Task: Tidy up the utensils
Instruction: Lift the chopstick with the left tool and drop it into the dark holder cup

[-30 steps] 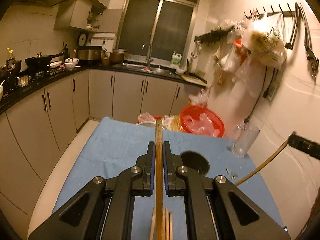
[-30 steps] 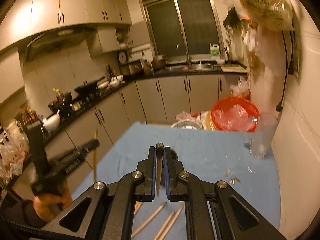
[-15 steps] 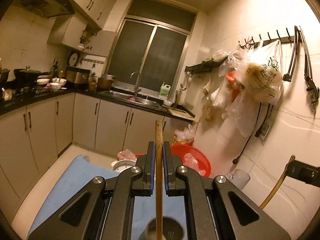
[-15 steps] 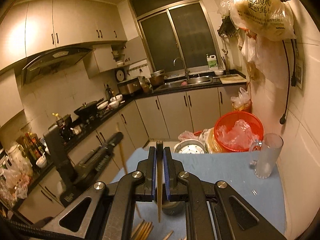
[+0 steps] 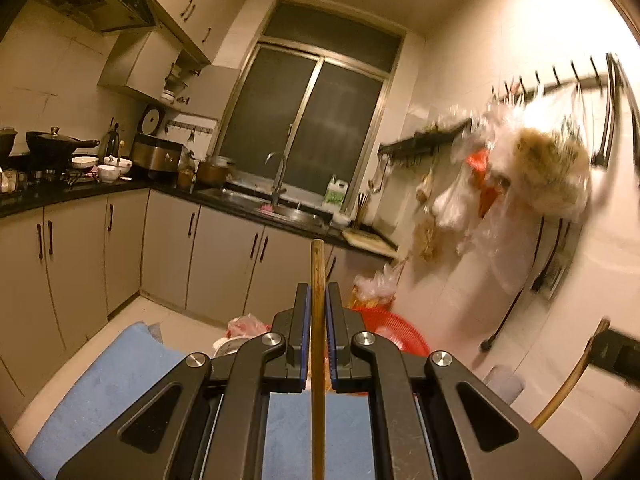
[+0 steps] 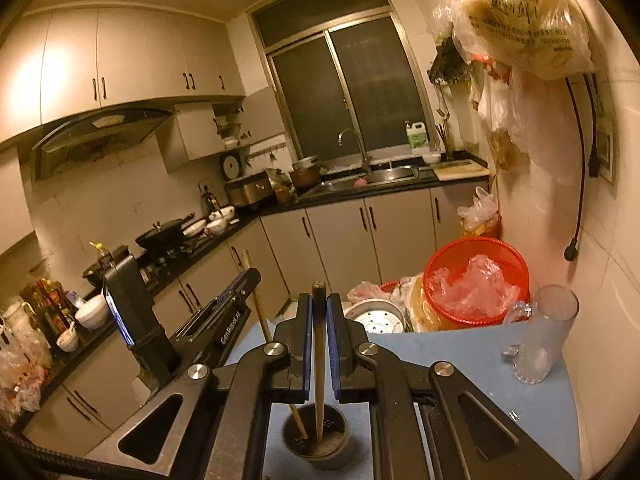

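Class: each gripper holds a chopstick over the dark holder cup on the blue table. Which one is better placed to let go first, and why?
Either, really; slight edge to the right gripper. Its chopstick hangs upright with the tip down in the holder cup. The left gripper's chopstick is also in the cup, but slanted.

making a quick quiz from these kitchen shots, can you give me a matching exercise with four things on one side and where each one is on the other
Things:
1. red basket
2. clear glass
3. dark utensil cup
4. right gripper's chopstick

Places:
A. on the blue mat, near the right wall
B. beyond the mat's far edge, plastic inside
C. clamped between the blue pads, tip down in the cup
D. on the mat below the right gripper

Pairs: 1-B, 2-A, 3-D, 4-C
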`<state>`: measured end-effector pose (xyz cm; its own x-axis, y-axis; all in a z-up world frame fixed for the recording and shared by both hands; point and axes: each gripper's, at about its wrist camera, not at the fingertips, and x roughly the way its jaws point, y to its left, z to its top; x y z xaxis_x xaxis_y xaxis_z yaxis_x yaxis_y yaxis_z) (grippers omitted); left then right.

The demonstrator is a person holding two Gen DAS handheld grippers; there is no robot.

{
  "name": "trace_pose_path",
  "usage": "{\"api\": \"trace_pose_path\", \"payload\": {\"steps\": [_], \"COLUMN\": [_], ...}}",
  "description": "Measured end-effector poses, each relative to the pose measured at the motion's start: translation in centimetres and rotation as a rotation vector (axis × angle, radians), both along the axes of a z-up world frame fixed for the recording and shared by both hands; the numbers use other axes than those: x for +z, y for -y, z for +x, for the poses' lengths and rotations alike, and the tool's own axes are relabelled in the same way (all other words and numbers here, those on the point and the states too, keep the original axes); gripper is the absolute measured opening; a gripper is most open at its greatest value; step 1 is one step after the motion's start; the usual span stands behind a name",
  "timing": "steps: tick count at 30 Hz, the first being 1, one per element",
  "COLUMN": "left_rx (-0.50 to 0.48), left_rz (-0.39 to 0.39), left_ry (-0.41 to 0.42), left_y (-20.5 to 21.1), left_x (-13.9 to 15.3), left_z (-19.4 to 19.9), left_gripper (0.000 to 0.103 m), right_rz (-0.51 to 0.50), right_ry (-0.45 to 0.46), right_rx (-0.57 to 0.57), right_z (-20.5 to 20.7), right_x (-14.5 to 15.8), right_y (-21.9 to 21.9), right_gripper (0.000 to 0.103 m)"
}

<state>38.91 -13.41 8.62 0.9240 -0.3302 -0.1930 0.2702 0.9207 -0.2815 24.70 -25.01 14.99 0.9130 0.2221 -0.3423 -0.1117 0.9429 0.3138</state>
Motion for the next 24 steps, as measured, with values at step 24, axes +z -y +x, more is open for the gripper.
{"api": "trace_pose_path", "payload": {"steps": [24], "left_rx": [-0.059], "left_rz": [0.123], "left_ry": [-0.165], "left_y": [-3.2], "left_x": [-5.5], "left_z": [-5.6], "left_gripper": [0.008], "right_rz": [0.031], "right_ry": [-0.142], "right_rx": [-0.034], "right_z": [0.0], "right_x": [-6.9], "right_y": [0.0], "right_gripper": [0.008]}}
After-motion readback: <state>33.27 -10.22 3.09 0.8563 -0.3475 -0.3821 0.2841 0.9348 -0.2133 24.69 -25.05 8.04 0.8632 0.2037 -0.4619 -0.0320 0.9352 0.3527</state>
